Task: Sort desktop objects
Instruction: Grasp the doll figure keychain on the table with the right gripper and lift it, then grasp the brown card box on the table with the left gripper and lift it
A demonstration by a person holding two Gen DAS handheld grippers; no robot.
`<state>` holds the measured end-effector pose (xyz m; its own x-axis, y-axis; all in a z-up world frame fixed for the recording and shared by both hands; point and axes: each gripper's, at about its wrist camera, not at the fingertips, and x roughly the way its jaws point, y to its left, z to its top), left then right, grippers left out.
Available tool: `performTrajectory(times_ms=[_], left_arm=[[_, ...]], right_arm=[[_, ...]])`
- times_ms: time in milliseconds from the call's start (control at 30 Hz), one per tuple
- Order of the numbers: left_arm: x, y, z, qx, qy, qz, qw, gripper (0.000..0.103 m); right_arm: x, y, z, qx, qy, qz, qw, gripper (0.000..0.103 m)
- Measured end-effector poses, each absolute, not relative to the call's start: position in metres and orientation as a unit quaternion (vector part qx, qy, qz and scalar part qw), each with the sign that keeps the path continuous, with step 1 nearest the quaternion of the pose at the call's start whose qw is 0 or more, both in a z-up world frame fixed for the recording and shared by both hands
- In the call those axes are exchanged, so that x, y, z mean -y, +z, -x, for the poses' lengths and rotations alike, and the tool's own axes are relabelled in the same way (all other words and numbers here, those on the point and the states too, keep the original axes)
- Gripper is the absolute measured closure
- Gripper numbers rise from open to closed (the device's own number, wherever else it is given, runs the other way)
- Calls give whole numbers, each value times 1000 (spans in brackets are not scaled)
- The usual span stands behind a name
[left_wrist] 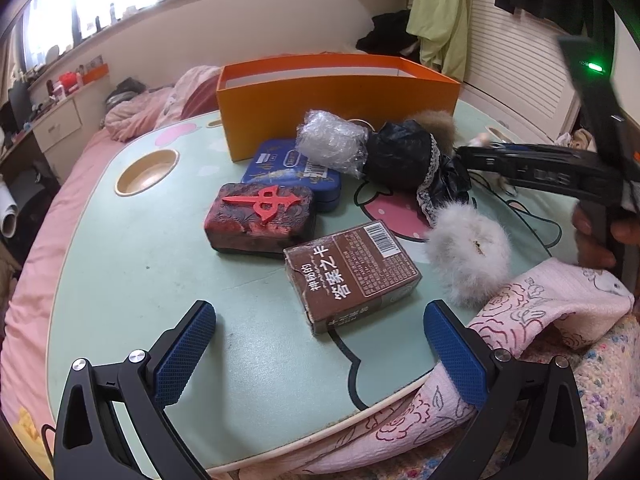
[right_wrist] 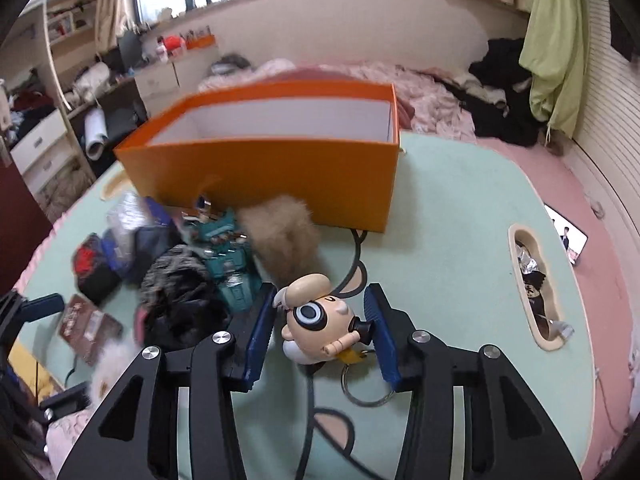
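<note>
Left wrist view: left gripper (left_wrist: 320, 344) hovers low over the near edge of the mint-green cartoon table (left_wrist: 132, 280), jaws spread wide, nothing between the blue pads. Just ahead lies a brown card box (left_wrist: 352, 276), barcode side up, partly between the fingertips' line. Behind it to the left, a red-and-black block with a raised red character (left_wrist: 260, 220), touching a blue tin (left_wrist: 292, 172) behind it. A wad of bubble wrap (left_wrist: 332, 144) rests on the tin, against a black lace-trimmed bundle (left_wrist: 404, 156). A white fur pompom (left_wrist: 468, 256) sits right of the card box, near a pink rose-print cloth (left_wrist: 540, 304). The orange box (left_wrist: 340, 96) stands open at the far side of the clutter. The right gripper's black body enters from the right edge, a hand (left_wrist: 596, 232) on its grip.

Right wrist view: right gripper (right_wrist: 320, 328) is half-closed around a cartoon figure keychain (right_wrist: 320, 320); both pads appear to touch it, key ring (right_wrist: 368, 388) trailing on the table below. Directly ahead, a brown fur pompom (right_wrist: 284, 240) lies against the orange box's front wall, between figure and box. A teal toy robot (right_wrist: 228, 256) and the dark bundle crowd the left. A recessed slot (right_wrist: 520, 248) at right holds small items.
</note>
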<state>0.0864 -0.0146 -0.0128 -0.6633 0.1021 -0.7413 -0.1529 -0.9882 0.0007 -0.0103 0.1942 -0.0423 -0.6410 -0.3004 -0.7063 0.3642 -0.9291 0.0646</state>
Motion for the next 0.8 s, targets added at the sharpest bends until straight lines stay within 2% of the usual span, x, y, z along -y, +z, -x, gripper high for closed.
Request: performTrajectory(times_ms=[233,333,533,567,600,700,800], left_arm=[[28,-5,-86,9,920,387,70,0],[23,3,-79,-1,924,376,69,0],[10,-1,-60,-23,916,393,81,0],[10,-4,-57,-22,913,398,88,3],[11,-6,-56,-17,911,401,95,15],[17,-8,-58,-15,913,398,82,37],[27,-8,-66,4,921,382,80,38]], right_arm=[[-213,-30,-27,-6,-924,-315,216,57],[-214,-30,-30,2,-922,-314,227,57],[-200,-30,-37,-32,-921,-309,237,57],[-198,-30,-38,-37,-921,-306,238,57],[-198,-30,-39,-40,-921,-304,239,57],[-197,-31,-38,-41,-920,-307,241,57],[-200,-33,-36,-32,-918,-313,240,57]])
